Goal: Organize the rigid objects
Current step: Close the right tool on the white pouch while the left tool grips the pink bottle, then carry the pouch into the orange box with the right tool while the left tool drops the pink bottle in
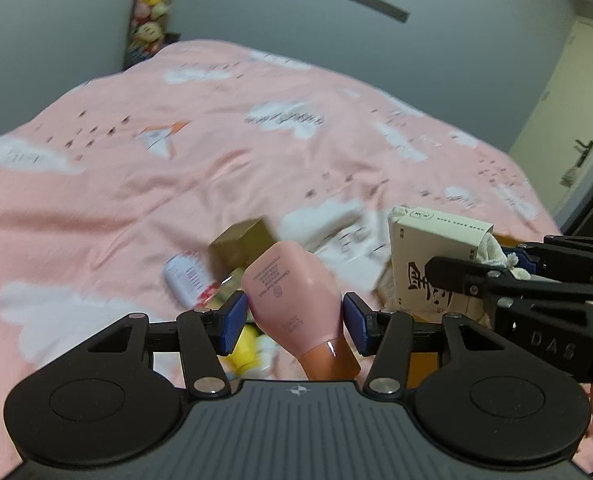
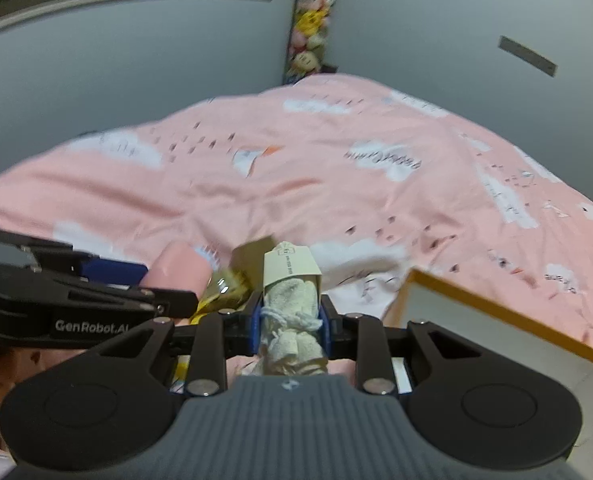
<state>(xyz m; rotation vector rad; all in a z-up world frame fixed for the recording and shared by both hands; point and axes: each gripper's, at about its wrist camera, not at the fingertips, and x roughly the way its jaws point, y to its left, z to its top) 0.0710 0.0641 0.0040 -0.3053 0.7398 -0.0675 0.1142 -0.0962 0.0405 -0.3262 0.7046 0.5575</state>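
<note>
- The left gripper [image 1: 294, 318] is clamped on a pink bottle [image 1: 296, 300]; its blue pads [image 1: 232, 322] press both sides of the body. The bottle's darker cap end points back toward the camera and its flat base points out over the bed.
- The right gripper [image 2: 290, 326] is clenched tight on a rolled cream towel [image 2: 292, 320] tied with pale string. The roll carries a cream paper sleeve [image 2: 290, 266] with printed characters at its far end.
- Both held things hang above the near edge of a bed under a pink cloud-print cover [image 1: 176, 184].
- Just beyond the bottle lie a gold-brown box [image 1: 242, 248] and a blurred white can [image 1: 186, 278] with red print, close together on the cover.
- Below the left gripper sits something yellow [image 1: 242, 350], too blurred to name.
- At the near right stands an open white box with an orange-brown rim [image 2: 496, 312].
- Plush toys [image 2: 310, 20] are stacked in the far wall corner.
</note>
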